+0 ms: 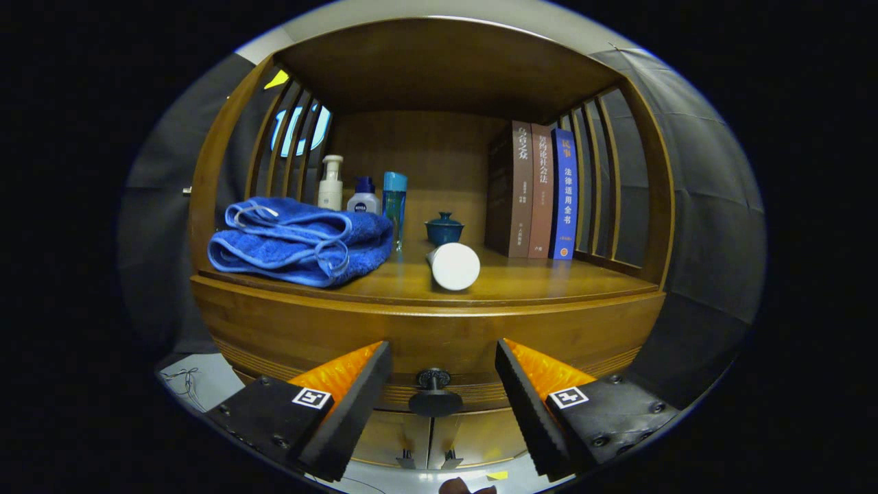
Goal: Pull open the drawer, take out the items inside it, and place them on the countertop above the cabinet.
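Observation:
A wooden cabinet stands in front of me, its drawer front [425, 329] curved and closed. The dark round drawer knob [435, 398] juts out between my fingers, level with their tips. My gripper [442, 377] is open, one finger on either side of the knob without touching it. Above the drawer, the wooden countertop [535, 278] carries a folded blue towel [302, 240] on the left and a white cylinder [454, 266] lying on its side near the front edge.
At the back of the countertop stand a white pump bottle [330, 182], a small white bottle with blue cap [363, 197], a tall blue bottle [394, 202], a blue lidded teacup [444, 230] and three upright books [540, 192]. Slatted wooden sides enclose the shelf. Two lower cabinet doors [429, 436] sit under the drawer.

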A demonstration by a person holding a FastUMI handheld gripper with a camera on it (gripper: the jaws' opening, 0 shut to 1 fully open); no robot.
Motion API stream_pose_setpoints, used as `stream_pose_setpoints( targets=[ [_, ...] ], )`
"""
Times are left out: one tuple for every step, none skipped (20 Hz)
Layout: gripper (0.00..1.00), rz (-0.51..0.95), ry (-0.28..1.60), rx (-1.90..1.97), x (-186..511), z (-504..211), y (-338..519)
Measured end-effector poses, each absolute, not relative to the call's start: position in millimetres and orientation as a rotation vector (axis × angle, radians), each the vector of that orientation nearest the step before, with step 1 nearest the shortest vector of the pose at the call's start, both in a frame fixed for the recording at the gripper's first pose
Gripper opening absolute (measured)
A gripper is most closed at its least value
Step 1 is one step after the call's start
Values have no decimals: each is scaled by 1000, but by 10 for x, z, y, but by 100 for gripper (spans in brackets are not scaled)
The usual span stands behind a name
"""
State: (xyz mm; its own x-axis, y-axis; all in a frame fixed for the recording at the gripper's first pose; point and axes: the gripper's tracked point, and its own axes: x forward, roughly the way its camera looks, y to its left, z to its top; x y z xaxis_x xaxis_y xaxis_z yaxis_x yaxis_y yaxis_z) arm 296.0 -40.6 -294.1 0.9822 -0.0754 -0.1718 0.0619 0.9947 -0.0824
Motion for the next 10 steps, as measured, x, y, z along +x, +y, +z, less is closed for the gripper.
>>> stream_pose_setpoints(
  targets=[
    [100, -70, 175, -74, 2869, -2862, -412],
    [99, -73, 171, -70, 2773, -2764, -424],
    [100, -72, 165, -65, 2674, -2653, -427],
    [99, -74, 157, -59, 2568, -2531, -433],
    [99, -72, 146, -51, 2456, -2398, -440],
    [99, -67, 133, -46, 2337, -2257, -426],
    [99, -62, 118, -41, 2225, -2112, -424],
    [99, -59, 106, -41, 2106, -1950, -426],
    [99, -68, 90, -40, 1992, -1790, -450],
    [99, -78, 70, -32, 1878, -1613, -478]
  ],
)
